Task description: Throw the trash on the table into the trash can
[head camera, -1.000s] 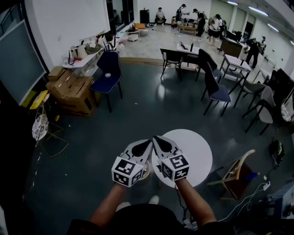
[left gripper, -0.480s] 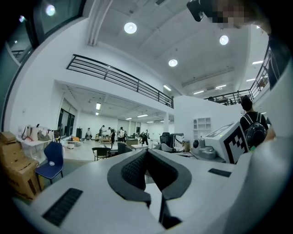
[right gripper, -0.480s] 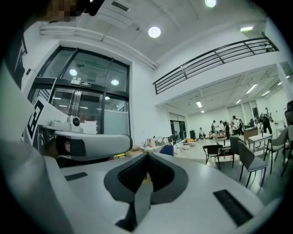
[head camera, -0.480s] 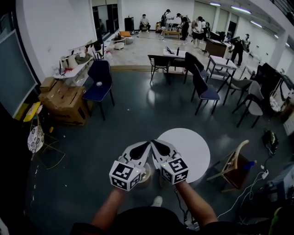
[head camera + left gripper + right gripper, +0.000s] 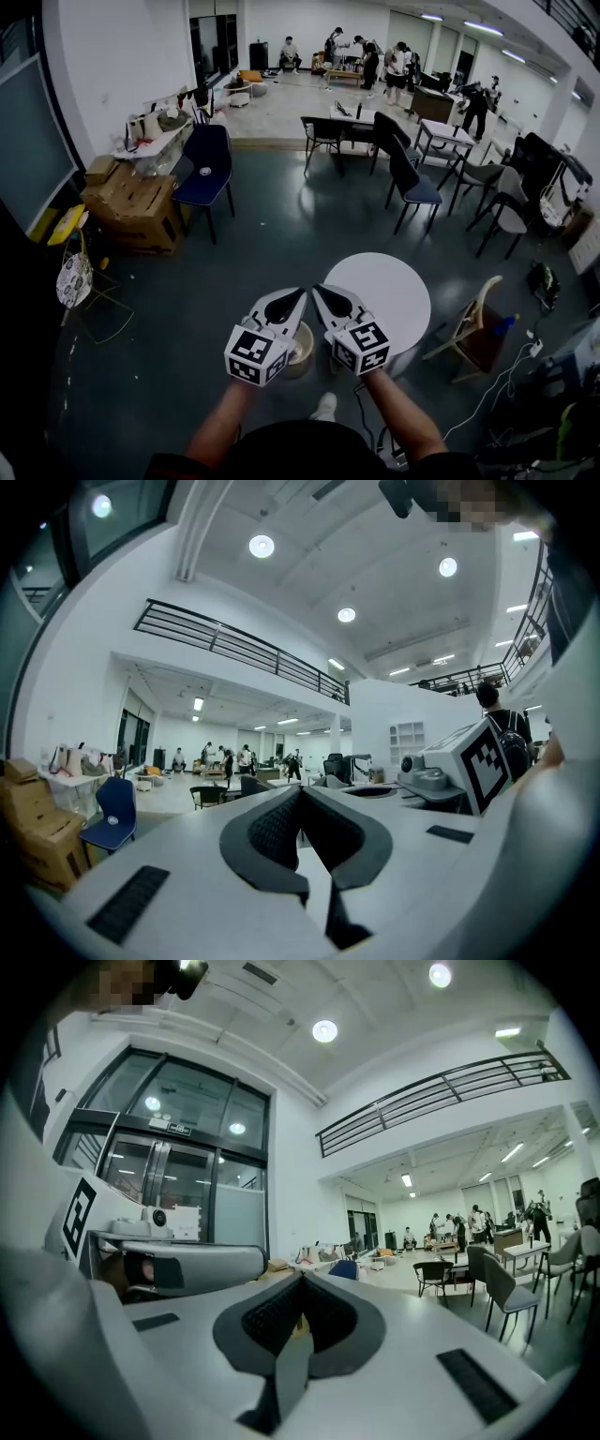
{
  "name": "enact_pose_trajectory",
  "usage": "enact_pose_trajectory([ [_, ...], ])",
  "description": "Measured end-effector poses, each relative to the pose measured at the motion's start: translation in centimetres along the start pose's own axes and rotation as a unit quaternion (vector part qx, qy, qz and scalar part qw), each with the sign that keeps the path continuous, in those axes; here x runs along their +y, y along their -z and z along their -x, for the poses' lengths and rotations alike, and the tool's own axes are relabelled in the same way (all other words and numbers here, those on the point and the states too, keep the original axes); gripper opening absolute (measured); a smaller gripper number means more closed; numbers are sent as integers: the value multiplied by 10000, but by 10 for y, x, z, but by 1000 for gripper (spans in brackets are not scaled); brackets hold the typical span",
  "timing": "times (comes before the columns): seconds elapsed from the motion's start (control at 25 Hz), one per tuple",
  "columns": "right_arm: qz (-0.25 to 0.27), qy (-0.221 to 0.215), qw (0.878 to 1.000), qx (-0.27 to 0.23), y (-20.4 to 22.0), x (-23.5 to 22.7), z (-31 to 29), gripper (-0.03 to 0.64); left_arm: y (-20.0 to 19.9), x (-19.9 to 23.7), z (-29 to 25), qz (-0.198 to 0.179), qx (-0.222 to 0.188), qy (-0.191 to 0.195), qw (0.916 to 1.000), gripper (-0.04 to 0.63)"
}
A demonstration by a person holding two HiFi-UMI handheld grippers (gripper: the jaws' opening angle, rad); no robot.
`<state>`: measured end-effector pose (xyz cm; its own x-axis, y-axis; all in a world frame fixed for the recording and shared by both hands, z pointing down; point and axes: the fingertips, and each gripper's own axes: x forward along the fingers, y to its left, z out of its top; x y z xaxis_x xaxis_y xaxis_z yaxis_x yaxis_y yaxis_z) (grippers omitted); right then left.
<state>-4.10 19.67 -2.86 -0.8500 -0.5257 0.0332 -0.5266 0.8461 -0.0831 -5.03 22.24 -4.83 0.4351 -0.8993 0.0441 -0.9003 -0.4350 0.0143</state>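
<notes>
Trash can (image 5: pixel 302 349): small round beige bin on the dark floor (image 5: pixel 281 234), tucked against the left edge of the round white surface (image 5: pixel 389 281). Its near side is partly hidden behind the left gripper (image 5: pixel 297 295).

Left gripper: jaws closed, pads meeting, nothing between them. It's held level in front of the person, above the trash can in the head view.

Right gripper (image 5: pixel 320 292): jaws closed too, empty. It sits just beside the left one with the tips close together, over the near-left edge of the surface.

Can't make out any trash on the surface from the head view.

Further out: blue chair (image 5: pixel 204 169) and stacked cardboard boxes (image 5: pixel 131 202) at left, dark chairs (image 5: pixel 410 183) past the surface, people (image 5: pixel 394 66) at the far end of the hall.
</notes>
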Motion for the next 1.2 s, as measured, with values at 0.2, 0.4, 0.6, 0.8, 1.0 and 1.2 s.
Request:
enact_pose_trajectory([
  [0.2, 54, 148, 9999, 23, 8, 47, 18, 18, 10, -6, 52, 99, 2, 55, 9999, 8],
  [0.4, 59, 356, 9993, 24, 11, 81, 34, 18, 13, -12, 91, 203, -34, 179, 9996, 8],
  [0.6, 51, 505, 9987, 62, 12, 106, 47, 18, 12, -15, 117, 331, -112, 243, 9991, 8],
  [0.8, 151, 548, 9984, 31, 11, 120, 61, 18, 15, -26, 130, 346, -107, 310, 9989, 8],
  [1.0, 220, 538, 9983, -51, 7, 125, 74, 18, 10, -41, 136, 264, -185, 349, 9989, 8],
  [1.2, 255, 506, 9984, -72, -1, 123, 96, 18, 1, -63, 135, 219, -208, 369, 9989, 8],
])
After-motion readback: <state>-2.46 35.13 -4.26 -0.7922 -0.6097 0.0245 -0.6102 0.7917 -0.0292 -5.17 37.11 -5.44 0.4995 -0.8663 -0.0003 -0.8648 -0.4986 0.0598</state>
